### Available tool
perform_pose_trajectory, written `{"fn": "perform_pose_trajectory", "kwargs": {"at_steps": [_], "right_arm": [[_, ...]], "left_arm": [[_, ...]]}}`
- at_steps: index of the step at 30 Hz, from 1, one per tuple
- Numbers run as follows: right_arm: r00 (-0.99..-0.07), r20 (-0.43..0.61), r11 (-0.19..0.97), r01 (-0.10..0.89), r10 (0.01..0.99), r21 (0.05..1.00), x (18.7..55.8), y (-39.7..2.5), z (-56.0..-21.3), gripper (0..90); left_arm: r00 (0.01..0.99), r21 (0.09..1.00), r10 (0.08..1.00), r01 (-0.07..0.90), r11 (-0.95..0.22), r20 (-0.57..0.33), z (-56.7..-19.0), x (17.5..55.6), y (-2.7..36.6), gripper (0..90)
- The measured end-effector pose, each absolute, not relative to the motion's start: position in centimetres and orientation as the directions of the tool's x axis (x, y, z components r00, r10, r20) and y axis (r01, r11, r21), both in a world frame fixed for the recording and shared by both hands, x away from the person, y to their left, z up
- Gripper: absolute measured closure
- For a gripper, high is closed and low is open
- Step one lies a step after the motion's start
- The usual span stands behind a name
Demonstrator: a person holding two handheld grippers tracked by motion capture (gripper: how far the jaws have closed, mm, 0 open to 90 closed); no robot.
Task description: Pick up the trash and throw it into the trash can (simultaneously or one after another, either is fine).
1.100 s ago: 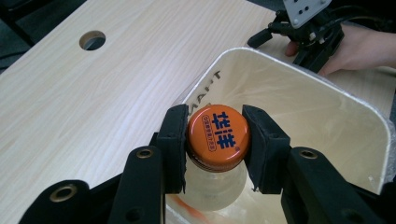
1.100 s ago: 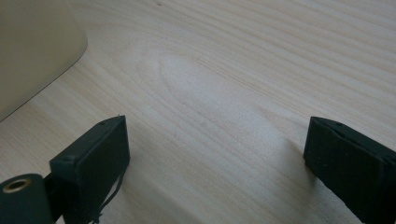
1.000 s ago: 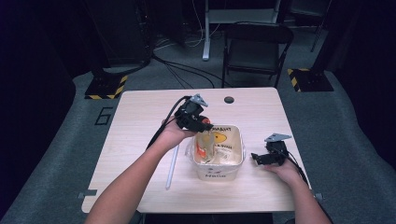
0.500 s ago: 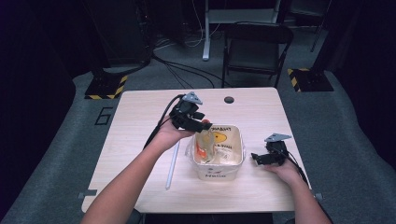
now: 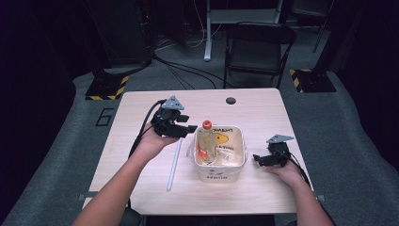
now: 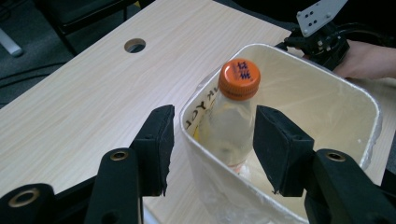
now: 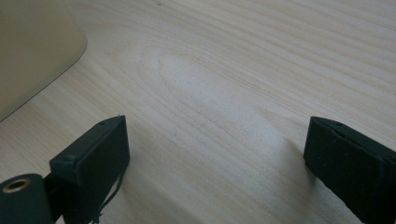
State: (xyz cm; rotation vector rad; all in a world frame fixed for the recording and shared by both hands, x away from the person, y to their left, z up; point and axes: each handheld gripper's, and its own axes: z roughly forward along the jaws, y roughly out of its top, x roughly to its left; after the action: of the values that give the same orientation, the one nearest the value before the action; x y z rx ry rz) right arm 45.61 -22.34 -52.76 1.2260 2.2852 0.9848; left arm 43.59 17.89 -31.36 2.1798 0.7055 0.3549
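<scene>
A clear plastic bottle with an orange cap [image 5: 205,142] leans inside the white square plastic tub [image 5: 236,165] at the table's middle, its cap poking above the far-left rim. The left gripper [image 5: 187,129] hangs spread just left of that rim, gripping nothing, while the right gripper [image 5: 257,159] rests spread on the table right of the tub. The leaning bottle looks unsteady: a jaw catching the thin rim could tip tub and bottle together.

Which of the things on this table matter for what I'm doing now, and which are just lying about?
In the job:
bottle, orange-capped, leaning in the bin
white bin
left gripper, jaws open either side of the bottle
Lying about:
white rod on the table
right gripper, open, resting beside the bin
</scene>
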Motion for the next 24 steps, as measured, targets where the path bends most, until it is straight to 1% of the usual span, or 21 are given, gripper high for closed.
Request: {"fn": "perform_pose_trajectory", "kwargs": {"at_steps": [3, 8, 10, 16, 19, 24], "right_arm": [[-0.556, 0.006, 0.379, 0.576, 0.831, 0.724, 45.6, -22.3, -52.8, 6.2], [-0.556, 0.006, 0.379, 0.575, 0.831, 0.724, 45.6, -22.3, -52.8, 6.2], [-0.556, 0.006, 0.380, 0.575, 0.831, 0.725, 45.6, -22.3, -52.8, 6.1], [-0.556, 0.006, 0.379, 0.576, 0.831, 0.724, 45.6, -22.3, -52.8, 6.2], [-0.555, 0.007, 0.379, 0.576, 0.832, 0.724, 45.6, -22.3, -52.8, 6.2], [-0.556, 0.005, 0.380, 0.575, 0.831, 0.724, 45.6, -22.3, -52.8, 6.2]], "left_arm": [[0.789, 0.757, 0.615, 0.402, -0.516, 0.001, -31.8, 43.5, 18.8, 48.8], [0.785, 0.734, 0.619, 0.409, -0.542, 0.020, -32.2, 43.3, 19.3, 50.6], [0.783, 0.736, 0.621, 0.400, -0.546, 0.034, -32.1, 43.2, 19.4, 51.8], [0.773, 0.754, 0.633, 0.391, -0.527, 0.041, -31.8, 42.8, 20.0, 53.6], [0.765, 0.752, 0.643, 0.396, -0.527, 0.047, -32.1, 42.7, 20.4, 54.5], [0.748, 0.754, 0.663, 0.418, -0.506, 0.031, -33.2, 42.7, 21.2, 55.9]]}}
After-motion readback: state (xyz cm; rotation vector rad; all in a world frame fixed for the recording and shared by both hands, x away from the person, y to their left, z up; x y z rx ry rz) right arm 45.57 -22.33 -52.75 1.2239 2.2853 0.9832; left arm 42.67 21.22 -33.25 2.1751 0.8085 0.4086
